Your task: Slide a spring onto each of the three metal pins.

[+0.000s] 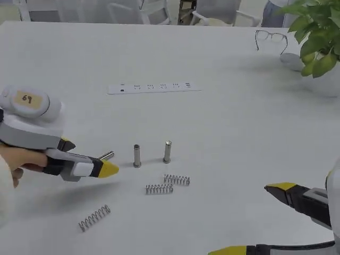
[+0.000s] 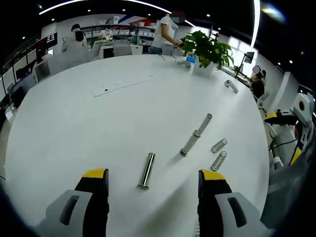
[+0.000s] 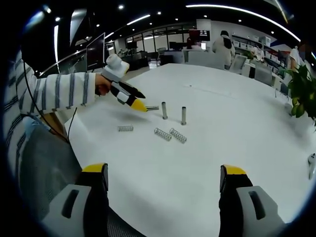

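The left claw (image 2: 153,176) gapes wide before the lying pin (image 2: 147,170), which it mostly hides in the head view. Upright pins (image 1: 137,155) stand just right, with springs (image 1: 159,188) nearer on the desk (image 1: 239,133). The right claw (image 3: 163,169), released, is cut off at near right.

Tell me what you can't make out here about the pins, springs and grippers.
Head view: the lying pin is mostly hidden behind the left gripper.
Head view: the right gripper is cut off by the right and bottom edges.
Right gripper view: too small to tell whether the left gripper's tip touches that pin.
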